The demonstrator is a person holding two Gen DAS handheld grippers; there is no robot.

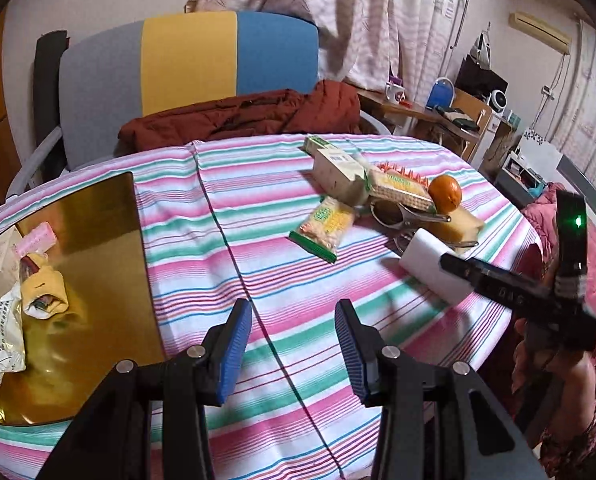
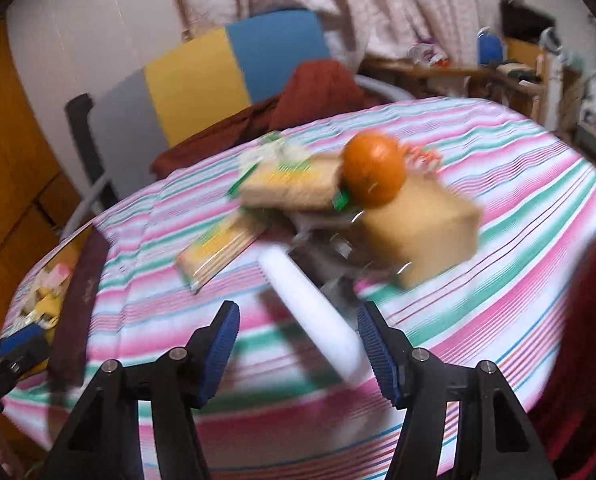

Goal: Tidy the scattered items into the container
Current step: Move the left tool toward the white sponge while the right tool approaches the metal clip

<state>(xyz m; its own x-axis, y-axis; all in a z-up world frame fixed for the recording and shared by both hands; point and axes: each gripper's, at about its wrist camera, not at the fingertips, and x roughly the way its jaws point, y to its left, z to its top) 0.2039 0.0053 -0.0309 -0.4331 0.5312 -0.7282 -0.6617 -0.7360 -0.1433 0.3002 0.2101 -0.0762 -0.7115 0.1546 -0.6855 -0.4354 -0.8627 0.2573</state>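
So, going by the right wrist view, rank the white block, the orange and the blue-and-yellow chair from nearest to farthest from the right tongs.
1. White block, just ahead of the right tongs.
2. Orange, mid-table on the pile.
3. Blue-and-yellow chair, beyond the table's far edge.

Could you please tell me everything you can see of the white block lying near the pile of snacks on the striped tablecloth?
The white block is a plain, matte slab that looks like foam or sponge, with no label or print showing. It lies flat on the striped tablecloth, long side slanting, at the near edge of the pile, beside the tan block and metal pieces. The right gripper has its open jaws either side of the near end; the right-wrist view is blurred, so contact is unclear.
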